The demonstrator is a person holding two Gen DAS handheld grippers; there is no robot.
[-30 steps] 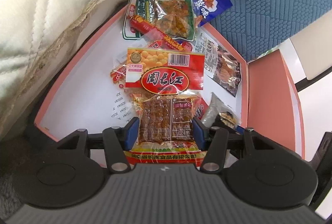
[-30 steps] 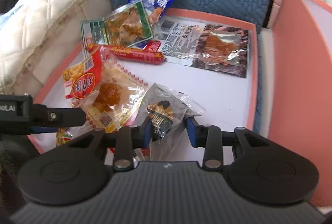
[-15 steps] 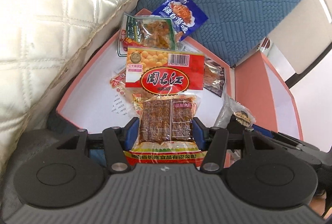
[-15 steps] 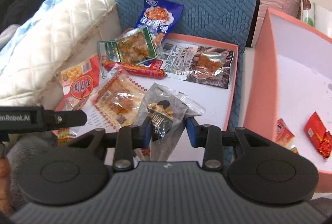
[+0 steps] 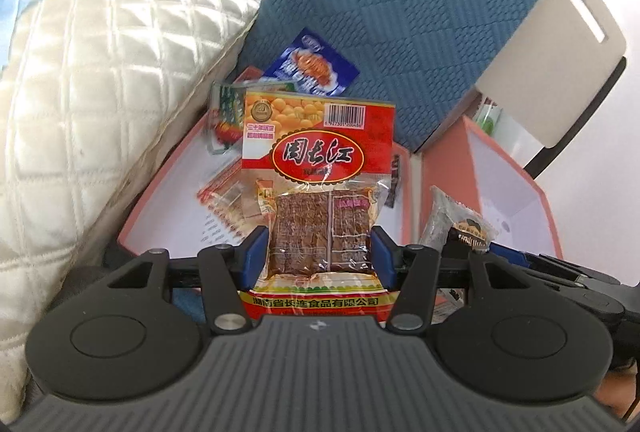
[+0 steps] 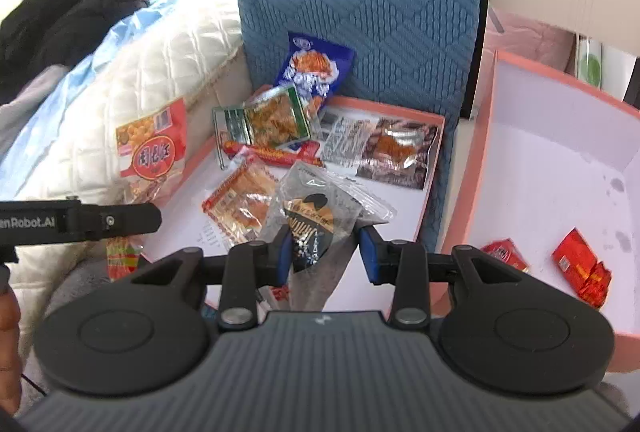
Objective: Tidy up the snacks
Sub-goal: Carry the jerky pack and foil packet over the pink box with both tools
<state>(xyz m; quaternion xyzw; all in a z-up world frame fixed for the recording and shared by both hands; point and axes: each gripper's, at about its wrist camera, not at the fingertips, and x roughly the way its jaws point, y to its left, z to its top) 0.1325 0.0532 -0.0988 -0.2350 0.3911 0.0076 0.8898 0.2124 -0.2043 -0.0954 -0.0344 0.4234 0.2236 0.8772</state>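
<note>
Both packets have risen off the shallow tray (image 6: 434, 135): the left claw (image 5: 319, 252) pinches the red tofu packet (image 5: 320, 191), the right claw (image 6: 325, 250) the clear snack bag (image 6: 316, 216), probably heading for the pink box (image 6: 532, 119).

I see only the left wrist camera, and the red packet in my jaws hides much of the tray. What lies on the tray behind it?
Observer: A long red sausage stick lies flat on the tray, just in front of the green packet.
Operator: And the deep pink box at the right, is something inside?
Observer: Yes. Small red packets lie on the floor of the deep pink box.
Operator: Is anything in the tray's far right corner?
Observer: A wide printed packet with an orange snack lies flat there.
</note>
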